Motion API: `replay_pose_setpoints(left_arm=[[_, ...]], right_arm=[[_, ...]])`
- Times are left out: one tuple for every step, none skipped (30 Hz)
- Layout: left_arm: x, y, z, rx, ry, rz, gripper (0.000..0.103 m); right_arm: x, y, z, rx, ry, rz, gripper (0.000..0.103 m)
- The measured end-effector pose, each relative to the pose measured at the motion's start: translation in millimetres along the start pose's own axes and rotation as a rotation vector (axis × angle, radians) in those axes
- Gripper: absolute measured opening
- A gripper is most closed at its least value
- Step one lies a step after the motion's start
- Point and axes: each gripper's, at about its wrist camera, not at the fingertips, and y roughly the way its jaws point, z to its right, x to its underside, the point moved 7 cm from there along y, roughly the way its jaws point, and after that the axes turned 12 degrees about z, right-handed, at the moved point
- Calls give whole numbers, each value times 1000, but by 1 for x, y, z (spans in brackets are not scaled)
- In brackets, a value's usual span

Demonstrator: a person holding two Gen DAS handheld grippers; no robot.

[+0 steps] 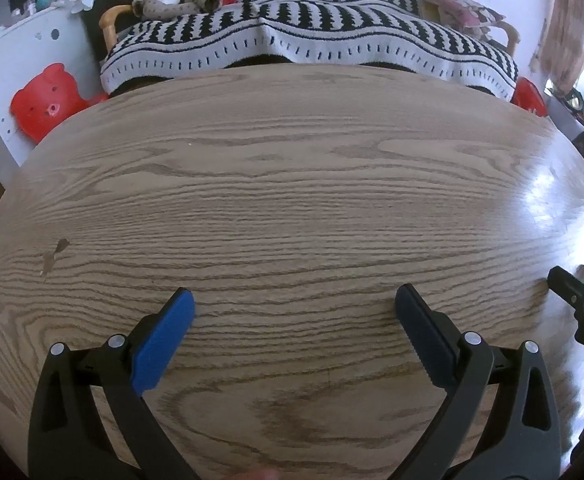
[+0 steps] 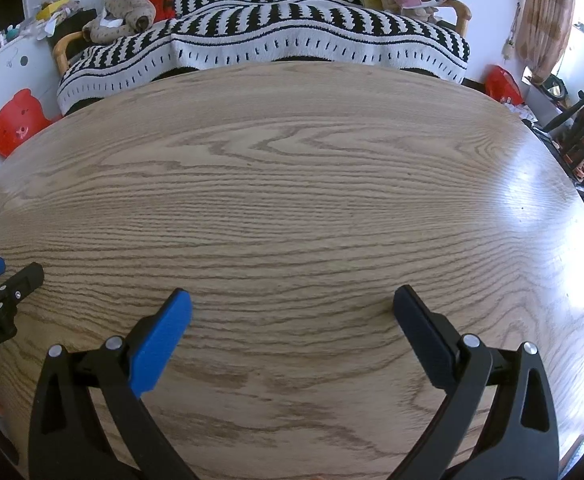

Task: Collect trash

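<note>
Now, with both left gripper (image 1: 293, 330) and right gripper (image 2: 292, 332) jaws spread wide and empty over a bare worktop (image 2: 292, 200), scan beyond its edges for trash before reaching.

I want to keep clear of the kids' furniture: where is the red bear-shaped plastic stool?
The red bear-shaped plastic stool is at far left in both wrist views, beyond the wooden table, beside the striped blanket-covered sofa.
</note>
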Motion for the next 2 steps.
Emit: replay_pose_setpoints(left_arm=[[0, 0, 0, -1, 0, 3, 97], [0, 0, 0, 0, 0, 3, 97]], right_arm=[[1, 0, 0, -1, -1, 3, 98], [1, 0, 0, -1, -1, 3, 98]])
